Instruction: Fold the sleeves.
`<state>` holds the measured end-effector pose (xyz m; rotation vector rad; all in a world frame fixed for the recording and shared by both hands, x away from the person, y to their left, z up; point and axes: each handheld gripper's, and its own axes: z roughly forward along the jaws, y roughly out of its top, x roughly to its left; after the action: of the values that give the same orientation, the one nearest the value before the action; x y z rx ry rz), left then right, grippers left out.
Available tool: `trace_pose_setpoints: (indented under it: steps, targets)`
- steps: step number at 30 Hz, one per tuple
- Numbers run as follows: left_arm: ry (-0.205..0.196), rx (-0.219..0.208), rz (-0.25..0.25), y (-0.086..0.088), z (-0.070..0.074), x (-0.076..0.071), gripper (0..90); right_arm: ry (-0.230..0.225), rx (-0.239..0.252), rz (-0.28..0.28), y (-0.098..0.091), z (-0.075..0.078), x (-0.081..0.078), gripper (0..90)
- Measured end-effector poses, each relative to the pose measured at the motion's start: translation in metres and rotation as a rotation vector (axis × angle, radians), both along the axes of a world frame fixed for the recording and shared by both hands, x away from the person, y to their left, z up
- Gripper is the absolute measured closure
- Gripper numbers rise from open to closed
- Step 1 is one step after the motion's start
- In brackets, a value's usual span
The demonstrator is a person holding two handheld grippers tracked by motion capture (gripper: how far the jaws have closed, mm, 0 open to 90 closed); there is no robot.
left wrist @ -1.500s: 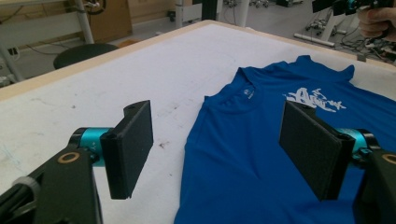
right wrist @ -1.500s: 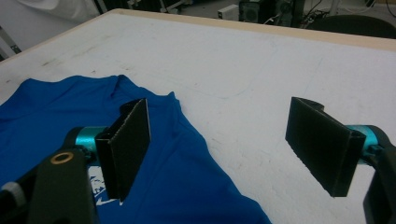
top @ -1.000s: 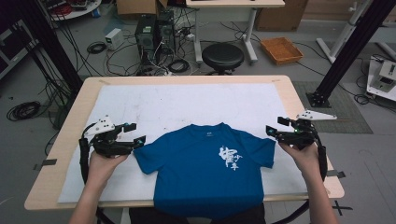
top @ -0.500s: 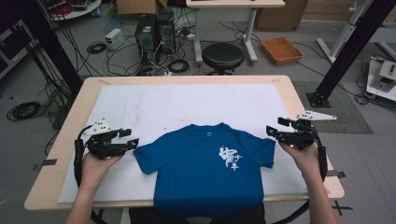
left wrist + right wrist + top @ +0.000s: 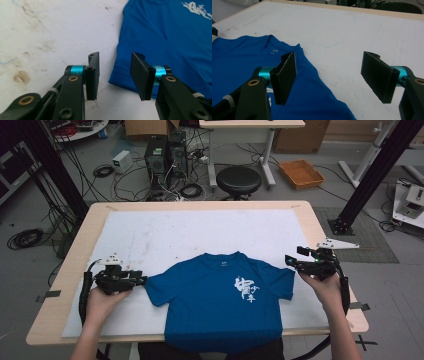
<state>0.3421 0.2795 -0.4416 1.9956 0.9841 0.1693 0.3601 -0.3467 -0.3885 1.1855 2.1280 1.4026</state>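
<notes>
Currently blue T-shirt lies flat on the bench's white mat, hem hanging over the near edge. My left gripper has jaws open at the sleeve cuff; right gripper wide open over the other sleeve. Risk: pinching a single layer, or dragging the shirt off the edge.

blue T-shirt | spread flat, print up | table's near edge
</notes>
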Motion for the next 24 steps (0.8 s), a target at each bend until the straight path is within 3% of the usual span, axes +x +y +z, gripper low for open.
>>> trace_pose_setpoints:
  steps: [3, 6, 9, 10, 12, 13, 14, 19, 20, 21, 24]
  targets:
    - [0.032, 0.038, -0.004, -0.003, -0.003, 0.002, 66.3, -0.001, -0.002, 0.002, 0.001, 0.000, 0.000, 28.2]
    - [0.042, 0.034, -0.015, -0.006, -0.003, 0.000, 87.8, 0.001, -0.004, -0.009, -0.001, 0.000, 0.000, 29.5]
    - [0.098, -0.054, 0.017, -0.007, 0.003, -0.001, 88.2, 0.003, -0.002, -0.016, -0.002, 0.000, -0.001, 29.5]
    - [0.098, -0.054, 0.017, -0.007, 0.003, -0.001, 88.2, 0.003, -0.002, -0.016, -0.002, 0.000, -0.001, 29.5]
    - [0.107, -0.100, 0.023, -0.011, 0.011, -0.003, 88.2, 0.000, -0.003, -0.016, -0.002, 0.001, -0.001, 29.6]
    - [0.116, -0.148, 0.013, -0.019, 0.023, -0.004, 88.2, -0.005, -0.003, -0.014, -0.002, 0.002, -0.001, 29.6]
    - [0.116, -0.148, 0.013, -0.019, 0.023, -0.004, 88.2, -0.006, -0.004, -0.015, -0.002, 0.003, -0.002, 29.6]
    - [0.116, -0.237, -0.070, -0.059, 0.048, -0.008, 88.2, -0.014, -0.006, -0.018, -0.004, 0.004, -0.002, 29.7]
    - [0.124, -0.268, -0.102, -0.076, 0.051, -0.008, 88.2, -0.010, -0.005, -0.018, -0.004, 0.004, -0.002, 29.7]
    - [0.124, -0.268, -0.102, -0.076, 0.051, -0.008, 88.2, -0.008, -0.004, -0.020, -0.004, 0.004, -0.003, 29.7]
    - [0.148, -0.316, -0.135, -0.107, 0.051, -0.004, 88.1, -0.011, -0.010, -0.018, -0.004, 0.004, -0.003, 29.7]
